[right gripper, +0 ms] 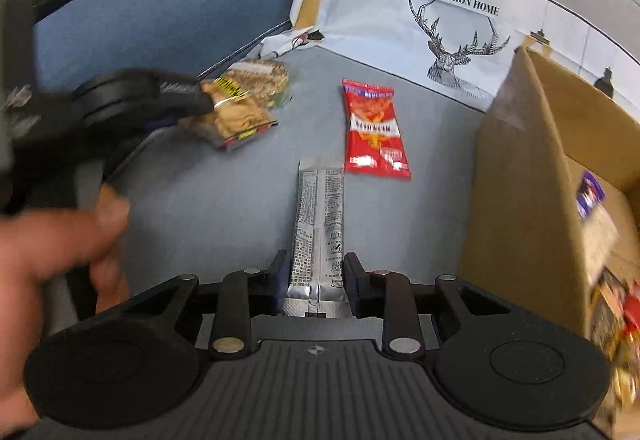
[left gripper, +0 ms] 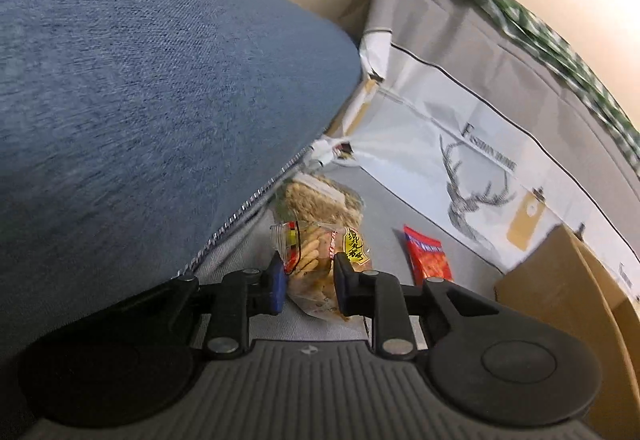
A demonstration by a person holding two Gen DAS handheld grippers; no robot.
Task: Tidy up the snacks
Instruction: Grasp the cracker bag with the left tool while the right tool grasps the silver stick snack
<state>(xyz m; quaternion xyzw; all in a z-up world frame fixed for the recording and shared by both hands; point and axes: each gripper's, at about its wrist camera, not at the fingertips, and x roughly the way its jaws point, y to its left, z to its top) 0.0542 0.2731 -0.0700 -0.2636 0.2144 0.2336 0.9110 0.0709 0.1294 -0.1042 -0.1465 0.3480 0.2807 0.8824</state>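
Your left wrist view is half filled by the blue cushion [left gripper: 140, 100], which hides most of the grey surface [left gripper: 380, 208]; only this view shows the left gripper [left gripper: 310, 282] head on, its fingers [left gripper: 276, 280] narrowed onto the clear cracker bag [left gripper: 316, 260], pads pressing both sides. Behind that bag lies a second bag of brownish snacks [left gripper: 320, 196], and the red packet [left gripper: 428, 256] shows to the right, apart from both. Your right wrist view opens the whole scene: your hand [right gripper: 52, 232] on the left gripper [right gripper: 200, 100] at far left, clamped on the cracker bag [right gripper: 240, 116], with the brownish bag [right gripper: 264, 74] touching it behind. In the middle, the right gripper [right gripper: 316, 276] has its fingers [right gripper: 354, 276] closed narrow on the near end of the silver sachet [right gripper: 320, 212], which lies lengthwise pointing away. The red packet [right gripper: 374, 128] lies flat just beyond the sachet's far end. At far right stands the cardboard box [right gripper: 520, 160], holding blurred packets [right gripper: 600, 240] that the left view never shows.
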